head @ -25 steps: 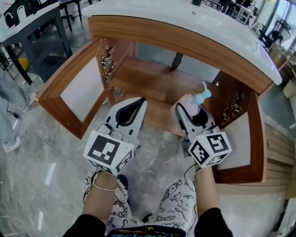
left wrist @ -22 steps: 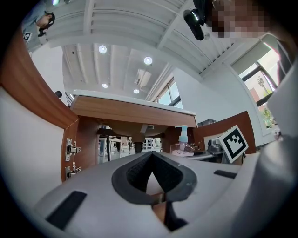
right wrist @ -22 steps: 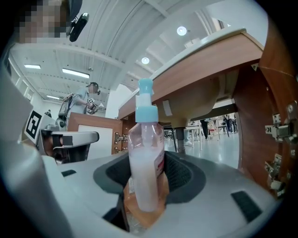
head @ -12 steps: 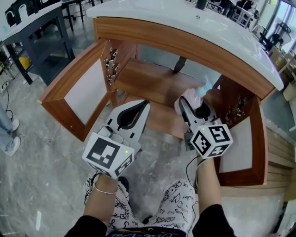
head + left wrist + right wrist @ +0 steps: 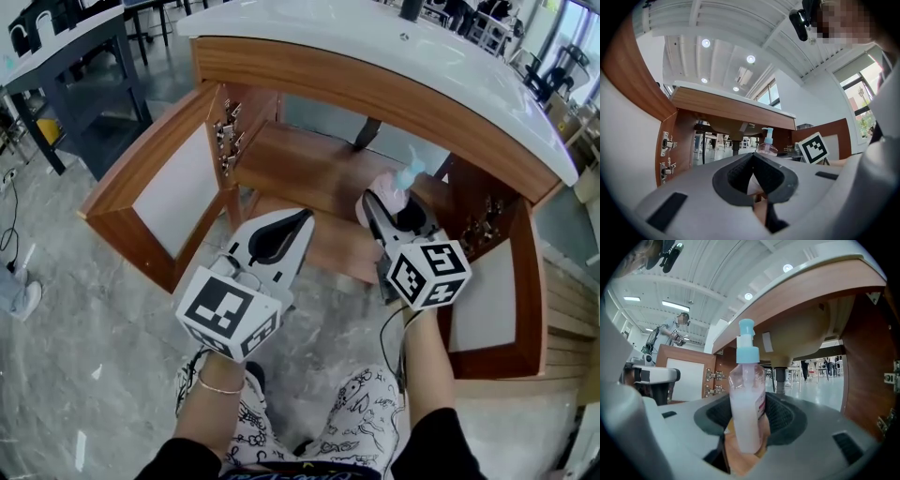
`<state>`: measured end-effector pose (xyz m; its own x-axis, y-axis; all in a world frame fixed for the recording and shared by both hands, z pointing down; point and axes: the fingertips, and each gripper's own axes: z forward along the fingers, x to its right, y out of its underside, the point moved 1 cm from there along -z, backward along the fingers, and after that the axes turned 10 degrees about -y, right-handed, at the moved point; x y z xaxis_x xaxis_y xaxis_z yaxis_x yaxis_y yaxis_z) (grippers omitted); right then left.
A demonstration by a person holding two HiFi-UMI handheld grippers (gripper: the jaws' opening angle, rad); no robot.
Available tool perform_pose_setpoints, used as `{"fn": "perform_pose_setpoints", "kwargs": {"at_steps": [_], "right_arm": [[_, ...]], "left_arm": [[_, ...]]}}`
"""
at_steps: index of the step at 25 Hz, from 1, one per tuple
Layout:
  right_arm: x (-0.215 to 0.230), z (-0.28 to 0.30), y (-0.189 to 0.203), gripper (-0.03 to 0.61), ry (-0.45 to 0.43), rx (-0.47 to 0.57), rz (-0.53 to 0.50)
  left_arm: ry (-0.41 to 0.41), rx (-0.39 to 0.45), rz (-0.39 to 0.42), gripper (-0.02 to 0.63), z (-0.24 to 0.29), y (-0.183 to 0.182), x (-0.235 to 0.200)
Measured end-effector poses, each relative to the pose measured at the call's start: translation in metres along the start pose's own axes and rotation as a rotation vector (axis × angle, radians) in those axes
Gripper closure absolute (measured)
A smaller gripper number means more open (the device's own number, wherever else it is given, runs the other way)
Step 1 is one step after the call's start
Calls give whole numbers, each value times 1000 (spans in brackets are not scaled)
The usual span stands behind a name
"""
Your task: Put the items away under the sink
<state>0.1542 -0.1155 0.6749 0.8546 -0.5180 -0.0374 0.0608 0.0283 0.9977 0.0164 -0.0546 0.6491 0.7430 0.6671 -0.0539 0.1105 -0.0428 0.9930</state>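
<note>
So the soap bottle [image 5: 746, 399], pink stuff inside with a light blue pump, sits upright between the jaws of the right tongs [image 5: 401, 217]. They're spread pretty wide and pressing on its sides. That puts it at the open front of the cabinet under the sink [image 5: 375, 37], over on the right side near the right door [image 5: 487, 281] and above the front of the wooden shelf [image 5: 309, 164]. The left tongs [image 5: 298, 223] are just beside it, tips closed together with nothing in them. Both doors hang wide open.
</note>
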Motion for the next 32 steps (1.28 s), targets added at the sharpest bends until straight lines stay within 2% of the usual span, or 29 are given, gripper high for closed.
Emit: {"fn": "perform_pose_setpoints", "kwargs": {"at_steps": [8,17,32], "right_arm": [[7,6,-1,367,3,-2,19],[22,18,5,367,20,-12,37],[38,34,18,367,39,-70,26]], "left_arm": [[11,-5,-25,606,6,3,1],[-4,-9,-9,606,3,2,-5],[27,-11,-38,606,11,5,-4]]}}
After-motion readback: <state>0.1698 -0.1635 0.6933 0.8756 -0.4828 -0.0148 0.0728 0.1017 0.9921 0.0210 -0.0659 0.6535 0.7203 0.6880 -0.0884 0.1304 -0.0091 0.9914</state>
